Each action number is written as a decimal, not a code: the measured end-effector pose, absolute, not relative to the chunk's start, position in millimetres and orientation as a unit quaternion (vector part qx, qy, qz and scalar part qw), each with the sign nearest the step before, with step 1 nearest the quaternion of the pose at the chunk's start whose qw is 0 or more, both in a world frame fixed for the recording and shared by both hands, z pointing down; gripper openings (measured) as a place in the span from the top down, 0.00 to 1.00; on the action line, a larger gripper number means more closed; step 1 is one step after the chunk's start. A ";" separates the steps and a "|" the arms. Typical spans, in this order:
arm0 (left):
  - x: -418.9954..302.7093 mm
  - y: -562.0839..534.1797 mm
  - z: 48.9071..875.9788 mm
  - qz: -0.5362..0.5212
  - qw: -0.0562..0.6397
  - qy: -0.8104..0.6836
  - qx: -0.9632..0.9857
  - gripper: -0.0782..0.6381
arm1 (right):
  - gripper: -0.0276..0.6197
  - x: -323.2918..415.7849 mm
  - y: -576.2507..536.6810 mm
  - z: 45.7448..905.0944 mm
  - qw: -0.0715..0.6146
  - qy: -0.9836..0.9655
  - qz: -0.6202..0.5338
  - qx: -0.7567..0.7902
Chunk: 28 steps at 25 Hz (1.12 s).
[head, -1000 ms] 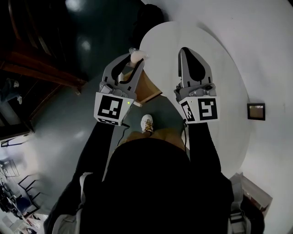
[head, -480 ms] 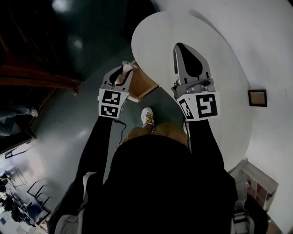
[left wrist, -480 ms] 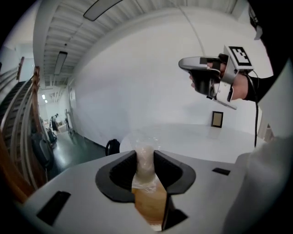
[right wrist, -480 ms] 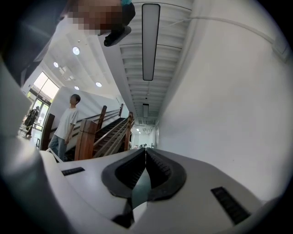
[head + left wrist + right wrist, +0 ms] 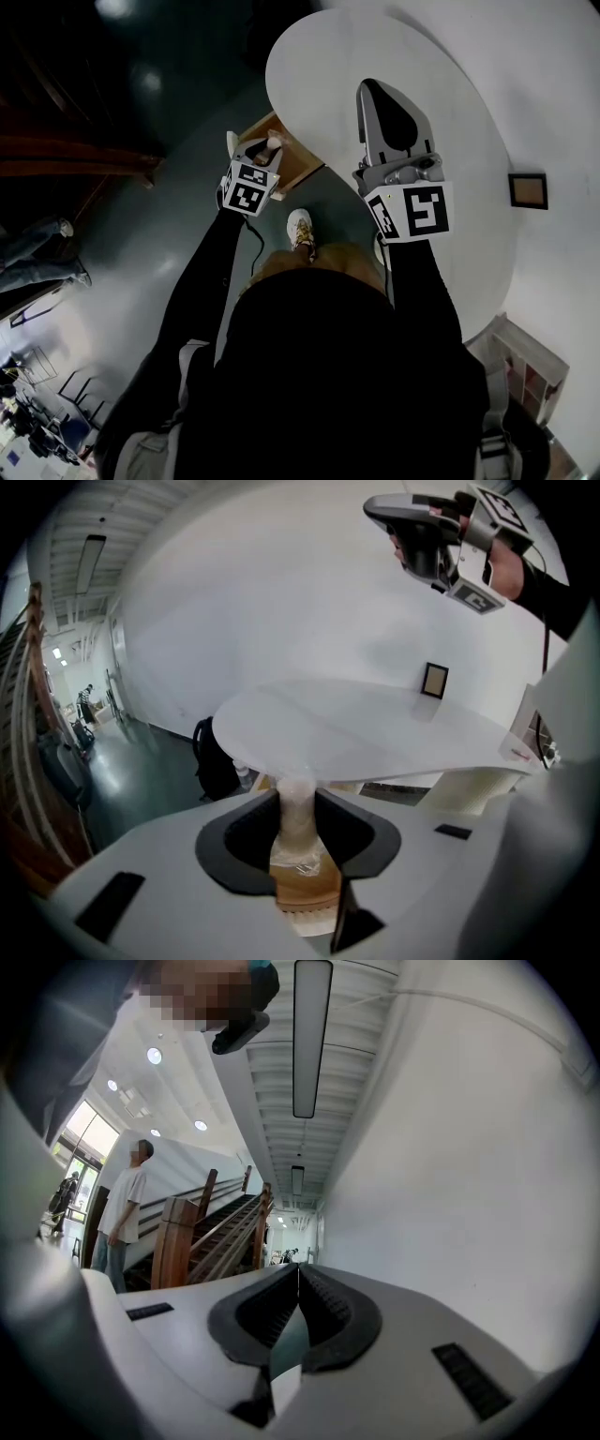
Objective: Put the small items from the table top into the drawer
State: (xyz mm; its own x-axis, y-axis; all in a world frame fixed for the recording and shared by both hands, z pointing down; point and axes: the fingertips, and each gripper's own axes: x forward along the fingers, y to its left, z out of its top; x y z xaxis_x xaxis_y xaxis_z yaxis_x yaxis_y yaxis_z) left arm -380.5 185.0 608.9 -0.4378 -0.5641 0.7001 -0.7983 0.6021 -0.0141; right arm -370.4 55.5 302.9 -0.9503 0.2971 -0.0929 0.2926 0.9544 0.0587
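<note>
Head view: left gripper low over open wooden drawer under white table edge. Jaws clamped on pale wrapped item, not yet released. Right gripper pinched together, empty. Table top looks bare; likely final drop. Small dark frame beyond, placement unclear.

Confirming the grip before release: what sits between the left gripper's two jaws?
A small pale item, pinched by the left gripper above the wooden drawer; the left gripper view shows it.
</note>
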 end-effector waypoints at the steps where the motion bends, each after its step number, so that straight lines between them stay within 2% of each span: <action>1: -378.7 183.6 617.0 0.177 0.347 -0.823 0.412 0.71 | 0.91 -370.2 55.2 304.1 0.049 0.987 0.023 0.149; 11: -358.8 174.0 678.3 0.210 0.423 -0.770 0.429 0.69 | 0.91 -369.8 49.4 310.9 0.038 0.989 0.027 0.143; 25: -351.3 181.5 697.4 0.228 0.450 -0.744 0.438 0.65 | 0.91 -370.3 49.4 315.0 0.032 0.989 0.024 0.142; 28: -347.6 181.8 700.8 0.225 0.456 -0.737 0.444 0.58 | 0.91 -370.1 51.0 315.3 0.031 0.989 0.027 0.144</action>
State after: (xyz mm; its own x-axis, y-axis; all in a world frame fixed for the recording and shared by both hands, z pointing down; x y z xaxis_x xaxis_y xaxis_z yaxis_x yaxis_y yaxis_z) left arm -347.6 181.8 700.8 -0.1889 -0.4499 0.8729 -0.8605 0.5040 0.0736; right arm -370.1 51.0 315.3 -0.9567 0.2863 -0.0526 0.2831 0.9571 0.0621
